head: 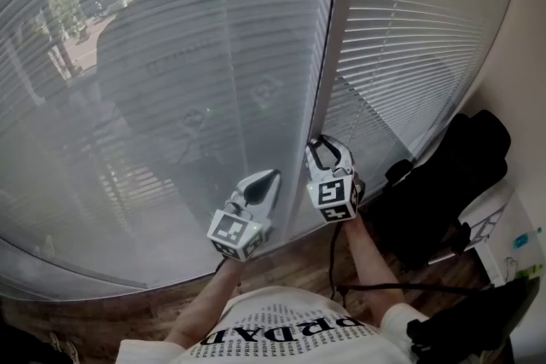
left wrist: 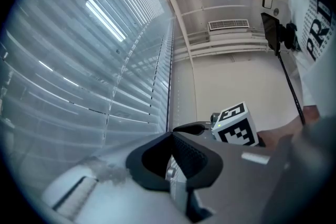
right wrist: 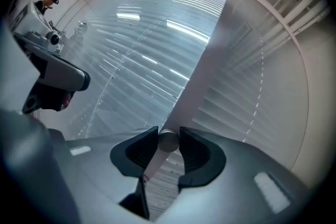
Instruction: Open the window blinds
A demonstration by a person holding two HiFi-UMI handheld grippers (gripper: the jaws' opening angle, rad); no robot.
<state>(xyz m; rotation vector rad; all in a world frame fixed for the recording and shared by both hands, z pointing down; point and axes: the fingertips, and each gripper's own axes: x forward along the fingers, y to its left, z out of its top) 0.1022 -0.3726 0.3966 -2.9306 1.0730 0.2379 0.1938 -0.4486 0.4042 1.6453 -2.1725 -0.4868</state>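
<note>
So the job looked started but not finished, far as I could tell. The blinds to the left of the window post [head: 328, 55] were [head: 171, 55] see-through enough that trees and street showed between the slats, while the blinds to the right of the post [head: 418, 21] looked like a solid white sheet, slats pretty much flat shut. My guess is the twisting was in progress and at least that right-hand panel was left to do. The right gripper [right wrist: 168, 134] sat right against the foot of the post, clamped on the tilt wand [right wrist: 151, 165], with the rod pinched squarely between both pads. I couldn't tell which panel that wand belonged to. The gripper pointed roughly level at the window and looked rolled to one side, since the post ran slanted across its own view. The left gripper [head: 271, 176] hovered just left of the post, near the other one, jaws closed together on nothing, aimed at the slats without touching them as far as I could see. Both forearms [head: 367, 247] reached forward from the body.
</note>
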